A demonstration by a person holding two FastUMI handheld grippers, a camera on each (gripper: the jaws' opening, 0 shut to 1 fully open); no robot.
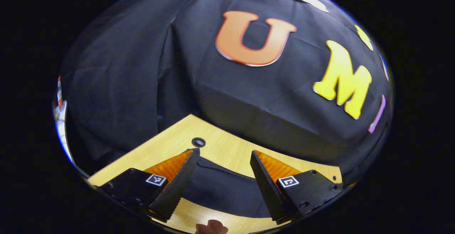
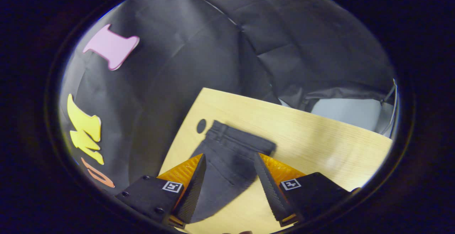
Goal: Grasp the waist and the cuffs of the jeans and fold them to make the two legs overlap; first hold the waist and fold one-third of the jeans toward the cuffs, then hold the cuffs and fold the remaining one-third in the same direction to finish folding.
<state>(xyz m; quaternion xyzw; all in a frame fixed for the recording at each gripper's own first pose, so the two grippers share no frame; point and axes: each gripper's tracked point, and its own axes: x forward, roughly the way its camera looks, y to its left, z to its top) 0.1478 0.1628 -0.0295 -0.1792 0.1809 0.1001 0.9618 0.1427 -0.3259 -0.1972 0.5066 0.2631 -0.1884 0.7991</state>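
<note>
Dark jeans (image 2: 231, 157) lie flat on the light wooden table (image 2: 312, 134), their waistband (image 2: 241, 136) at the far end in the right gripper view. My right gripper (image 2: 229, 163) hovers open above them, a finger on each side of the cloth, touching nothing. In the left gripper view a dark stretch of the jeans (image 1: 222, 188) lies on the table (image 1: 227, 150) between and below the fingers. My left gripper (image 1: 224, 156) is open too, held above the cloth.
A round cable hole (image 1: 198, 142) sits in the table near the jeans, also seen as the hole (image 2: 201, 125) beside the waistband. A fingertip (image 1: 212, 227) of a person pokes in at the bottom edge. The black cloth wall rises just behind the table.
</note>
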